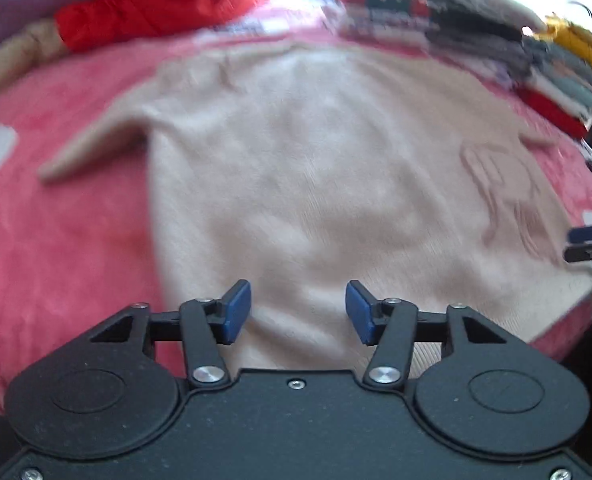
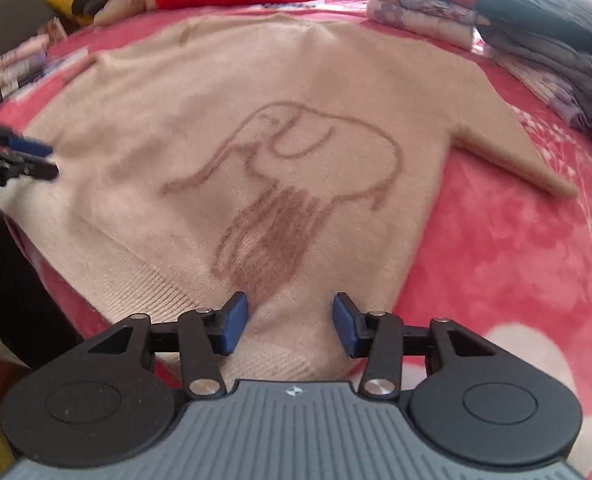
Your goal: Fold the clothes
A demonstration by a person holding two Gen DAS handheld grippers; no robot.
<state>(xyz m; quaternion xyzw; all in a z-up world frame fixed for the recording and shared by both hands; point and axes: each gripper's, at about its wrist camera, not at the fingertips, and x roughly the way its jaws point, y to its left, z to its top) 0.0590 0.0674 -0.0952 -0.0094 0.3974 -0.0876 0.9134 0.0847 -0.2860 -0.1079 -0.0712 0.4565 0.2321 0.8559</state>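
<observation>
Left wrist view: beige sweater [image 1: 296, 168] lies flat and spread on the pink bed blanket [image 1: 56, 240], both sleeves out — no fold made on it yet; folded stacks [image 1: 495, 40] at the far edge look done. Left gripper [image 1: 297, 312] angled down over the hem, jaws spread, nothing between them. Right wrist view: same sweater, elephant motif [image 2: 288, 184] up. Right gripper [image 2: 290, 324] tilted down at the hem corner, jaws apart, empty — not pinching cloth.
</observation>
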